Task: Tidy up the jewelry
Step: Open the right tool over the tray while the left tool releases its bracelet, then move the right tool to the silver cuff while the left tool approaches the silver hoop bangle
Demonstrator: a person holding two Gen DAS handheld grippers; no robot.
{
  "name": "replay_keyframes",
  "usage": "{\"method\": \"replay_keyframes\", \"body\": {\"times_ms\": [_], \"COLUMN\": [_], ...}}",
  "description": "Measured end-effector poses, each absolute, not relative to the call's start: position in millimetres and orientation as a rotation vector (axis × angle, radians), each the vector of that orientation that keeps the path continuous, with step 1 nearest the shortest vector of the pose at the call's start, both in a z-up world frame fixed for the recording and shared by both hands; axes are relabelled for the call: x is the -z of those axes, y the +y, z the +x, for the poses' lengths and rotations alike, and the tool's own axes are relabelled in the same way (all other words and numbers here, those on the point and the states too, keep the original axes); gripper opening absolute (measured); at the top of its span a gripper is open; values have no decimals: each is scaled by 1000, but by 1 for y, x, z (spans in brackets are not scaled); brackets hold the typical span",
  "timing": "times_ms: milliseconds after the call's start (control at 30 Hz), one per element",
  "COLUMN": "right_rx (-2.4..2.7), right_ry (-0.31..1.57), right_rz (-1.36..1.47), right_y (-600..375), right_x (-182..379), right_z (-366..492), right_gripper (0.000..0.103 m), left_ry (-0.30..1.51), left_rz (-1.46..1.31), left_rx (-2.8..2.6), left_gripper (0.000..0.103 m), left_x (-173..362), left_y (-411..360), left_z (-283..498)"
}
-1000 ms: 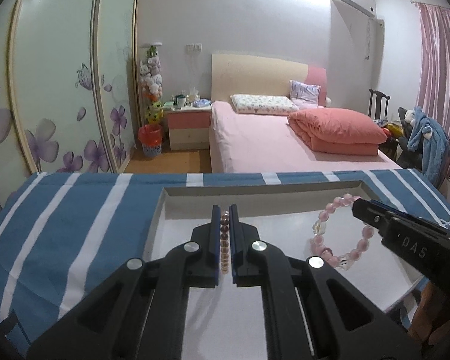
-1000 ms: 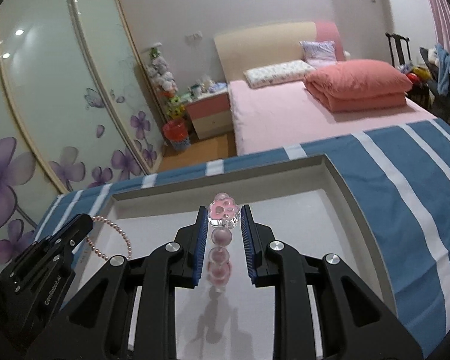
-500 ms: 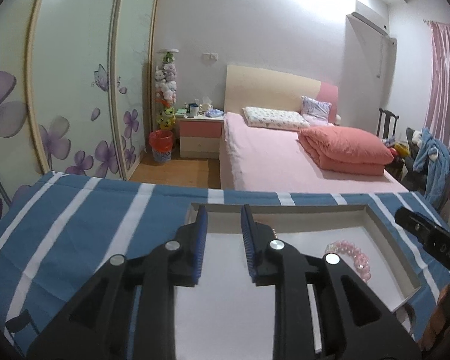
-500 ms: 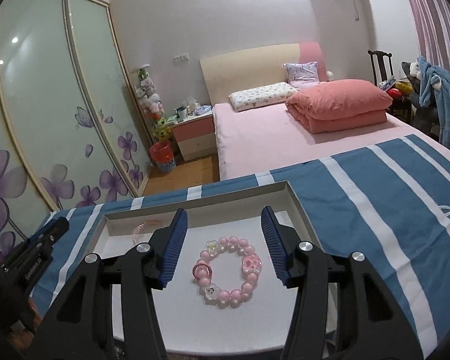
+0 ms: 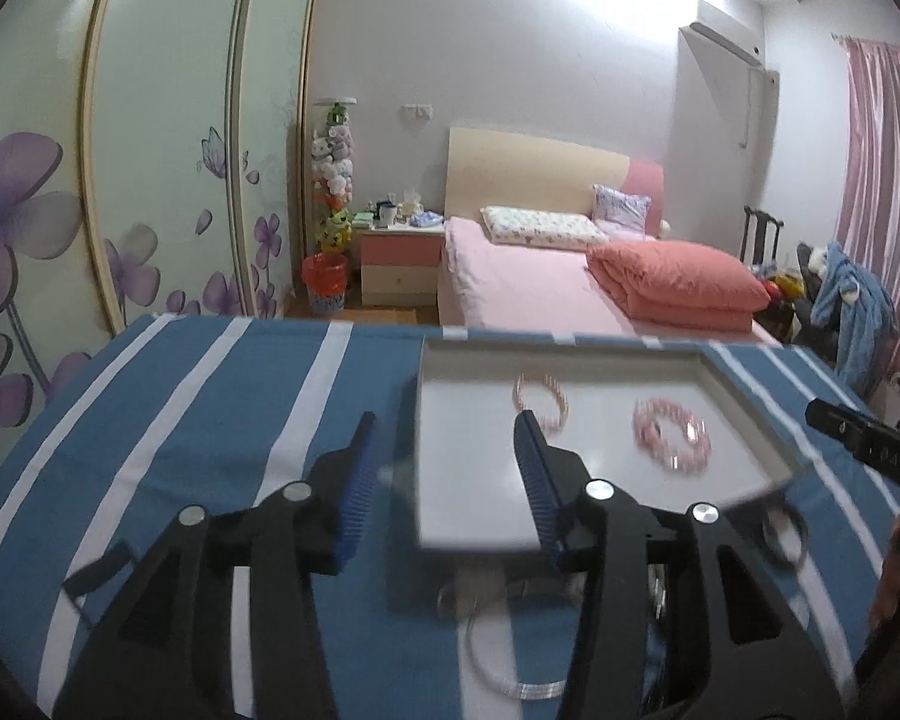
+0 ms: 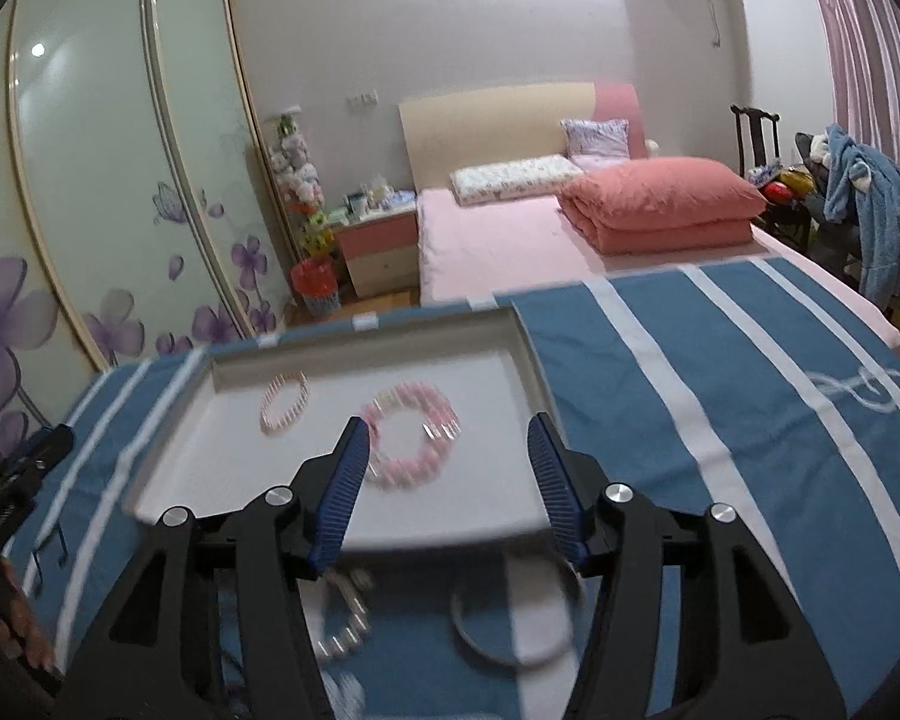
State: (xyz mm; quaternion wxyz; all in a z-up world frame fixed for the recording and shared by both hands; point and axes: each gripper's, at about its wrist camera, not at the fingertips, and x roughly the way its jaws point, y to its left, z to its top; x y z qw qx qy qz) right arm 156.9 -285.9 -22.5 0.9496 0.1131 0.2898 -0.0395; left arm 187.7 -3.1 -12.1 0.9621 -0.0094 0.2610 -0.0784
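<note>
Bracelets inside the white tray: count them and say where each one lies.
2. A thin pink bead bracelet lies toward the far left of the tray; a chunkier pink bead bracelet lies right of it, nearer. Neither appears hidden.

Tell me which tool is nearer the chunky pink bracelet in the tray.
Right. The right tool is just short of the chunky pink bracelet, jaws opening and empty. The left tool sits over the tray's left edge, jaws also opening and empty, the thin bracelet between.

Left claw [image 5: 444, 453] jaws opening, nothing between them, right claw [image 6: 447, 462] jaws opening, empty, both angled downward
</note>
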Motion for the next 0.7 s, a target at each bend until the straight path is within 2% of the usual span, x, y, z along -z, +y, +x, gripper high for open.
{"method": "replay_keyframes", "body": {"times_ms": [167, 333, 467, 700], "right_rx": [96, 88, 80, 76], "right_ry": [711, 830, 860, 914], "right_rz": [231, 233, 191, 113], "right_y": [-299, -299, -290, -286], "right_x": [52, 77, 82, 93], "right_z": [145, 150, 156, 160], "right_gripper": [58, 69, 83, 83], "left_ry": [606, 661, 668, 692], "left_rz": [-7, 15, 28, 50], "left_rx": [179, 192, 210, 219], "left_gripper": [54, 61, 69, 72], "left_x": [36, 52, 55, 60], "left_y": [2, -1, -7, -11], "left_z": [163, 153, 148, 148]}}
